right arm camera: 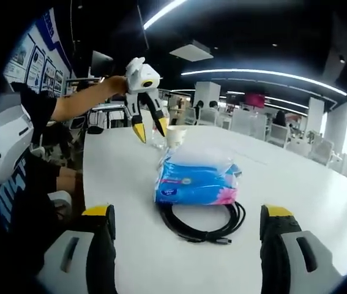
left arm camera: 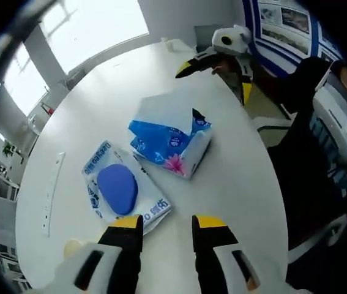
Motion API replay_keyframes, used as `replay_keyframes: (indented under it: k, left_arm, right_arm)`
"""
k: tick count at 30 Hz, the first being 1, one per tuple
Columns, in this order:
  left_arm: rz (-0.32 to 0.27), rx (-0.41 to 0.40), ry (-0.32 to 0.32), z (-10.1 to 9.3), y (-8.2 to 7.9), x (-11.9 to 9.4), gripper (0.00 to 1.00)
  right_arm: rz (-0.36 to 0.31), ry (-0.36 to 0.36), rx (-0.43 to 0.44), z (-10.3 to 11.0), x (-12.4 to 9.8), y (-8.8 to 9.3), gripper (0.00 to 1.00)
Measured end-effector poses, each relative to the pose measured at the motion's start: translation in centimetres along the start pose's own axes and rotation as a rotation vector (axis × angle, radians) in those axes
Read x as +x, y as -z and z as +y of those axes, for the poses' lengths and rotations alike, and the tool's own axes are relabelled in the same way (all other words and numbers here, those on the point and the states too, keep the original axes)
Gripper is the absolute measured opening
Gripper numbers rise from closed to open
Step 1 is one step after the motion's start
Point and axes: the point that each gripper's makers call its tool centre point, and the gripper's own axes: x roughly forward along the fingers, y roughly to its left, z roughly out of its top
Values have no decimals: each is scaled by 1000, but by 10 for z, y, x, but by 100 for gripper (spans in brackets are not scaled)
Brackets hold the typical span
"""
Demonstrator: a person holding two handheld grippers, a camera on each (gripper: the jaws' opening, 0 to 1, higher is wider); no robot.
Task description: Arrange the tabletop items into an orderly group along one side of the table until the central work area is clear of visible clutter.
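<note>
A blue and white tissue pack (left arm camera: 170,144) lies mid-table, with a flat wipes pack with a blue oval lid (left arm camera: 121,190) beside it. My left gripper (left arm camera: 167,236) hovers open just short of the wipes pack, nothing between its yellow-tipped fingers. Across the table my right gripper (left arm camera: 216,79) hangs in the air. In the right gripper view the tissue pack (right arm camera: 194,177) sits ahead, with a coiled black cable (right arm camera: 207,223) in front of it. My right gripper (right arm camera: 188,220) stands wide open around empty air. Beyond the pack, the left gripper (right arm camera: 150,130) hangs open above the table.
A paper cup (right arm camera: 174,136) stands behind the tissue pack. The round white table (left arm camera: 246,177) has a pale strip (left arm camera: 54,193) near one edge. A person in dark clothes (left arm camera: 308,159) sits at the rim, arm raised (right arm camera: 81,101). Office desks and chairs fill the background.
</note>
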Motion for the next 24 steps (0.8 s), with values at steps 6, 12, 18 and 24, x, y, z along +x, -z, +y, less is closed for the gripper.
replay_keyframes:
  k: [6, 12, 18, 24]
  left_arm:
    - [-9, -12, 7, -6, -3, 9, 30]
    - [-26, -57, 3, -10, -4, 16, 29]
    - [-33, -63, 7, -16, -5, 19, 30]
    - [-48, -66, 5, -19, -8, 21, 30]
  right_arm:
    - [3, -5, -3, -7, 5, -4, 93]
    - [-12, -15, -9, -15, 11, -13, 92]
    - [-10, -23, -10, -21, 19, -15, 92]
    - [-7, -29, -6, -25, 25, -15, 91]
